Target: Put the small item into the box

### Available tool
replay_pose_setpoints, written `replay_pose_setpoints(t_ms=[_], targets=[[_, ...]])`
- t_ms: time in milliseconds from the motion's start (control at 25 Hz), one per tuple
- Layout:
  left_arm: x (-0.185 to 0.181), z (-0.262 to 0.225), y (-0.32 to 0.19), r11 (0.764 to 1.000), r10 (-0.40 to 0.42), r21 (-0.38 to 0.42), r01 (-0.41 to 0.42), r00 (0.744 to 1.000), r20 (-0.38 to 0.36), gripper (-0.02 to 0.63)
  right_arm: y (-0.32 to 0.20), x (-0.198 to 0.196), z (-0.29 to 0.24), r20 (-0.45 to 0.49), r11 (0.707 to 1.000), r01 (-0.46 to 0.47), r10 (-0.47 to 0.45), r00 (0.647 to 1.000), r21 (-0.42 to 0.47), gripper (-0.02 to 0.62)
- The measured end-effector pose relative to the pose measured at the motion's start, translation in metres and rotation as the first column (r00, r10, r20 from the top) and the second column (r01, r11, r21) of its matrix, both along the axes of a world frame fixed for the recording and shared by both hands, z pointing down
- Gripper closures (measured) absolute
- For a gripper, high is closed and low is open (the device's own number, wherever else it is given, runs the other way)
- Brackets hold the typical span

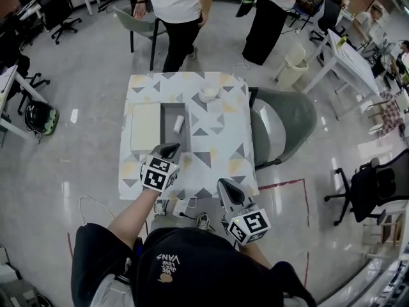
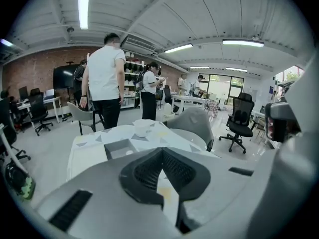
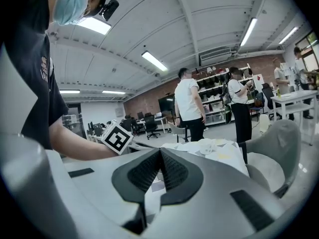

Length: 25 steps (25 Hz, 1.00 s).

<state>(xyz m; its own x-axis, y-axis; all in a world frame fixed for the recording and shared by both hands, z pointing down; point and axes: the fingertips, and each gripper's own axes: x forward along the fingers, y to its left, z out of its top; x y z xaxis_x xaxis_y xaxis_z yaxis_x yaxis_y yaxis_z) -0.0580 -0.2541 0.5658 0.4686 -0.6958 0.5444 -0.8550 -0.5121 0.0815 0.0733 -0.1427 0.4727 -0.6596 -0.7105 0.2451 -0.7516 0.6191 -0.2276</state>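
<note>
The grey open box stands on the patterned table, and a small white item lies inside it. In the left gripper view the box and the item lie just beyond the jaws. My left gripper hovers over the table just in front of the box, shut and with nothing between its pads. My right gripper hangs at the table's near edge, to the right, and is also shut and empty.
A flat white lid lies left of the box. A white bowl sits at the table's far end. A grey chair stands to the right of the table. Two people stand beyond the table.
</note>
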Motion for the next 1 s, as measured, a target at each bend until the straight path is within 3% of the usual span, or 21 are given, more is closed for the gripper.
replay_pose_setpoints(t_ms=[640,1000], targets=[[-0.004,-0.037,0.105,0.981,-0.164,0.099,0.167,0.986,-0.036,0.598,0.007,0.0,0.005,-0.013,0.988,0.151,-0.15,0.989,0.02,0.595],[0.004,-0.052,0.134,0.969,-0.181,0.171,0.181,0.983,-0.019,0.598,0.01,-0.002,0.015,-0.029,0.979,0.205,-0.205,0.978,0.011,0.595]])
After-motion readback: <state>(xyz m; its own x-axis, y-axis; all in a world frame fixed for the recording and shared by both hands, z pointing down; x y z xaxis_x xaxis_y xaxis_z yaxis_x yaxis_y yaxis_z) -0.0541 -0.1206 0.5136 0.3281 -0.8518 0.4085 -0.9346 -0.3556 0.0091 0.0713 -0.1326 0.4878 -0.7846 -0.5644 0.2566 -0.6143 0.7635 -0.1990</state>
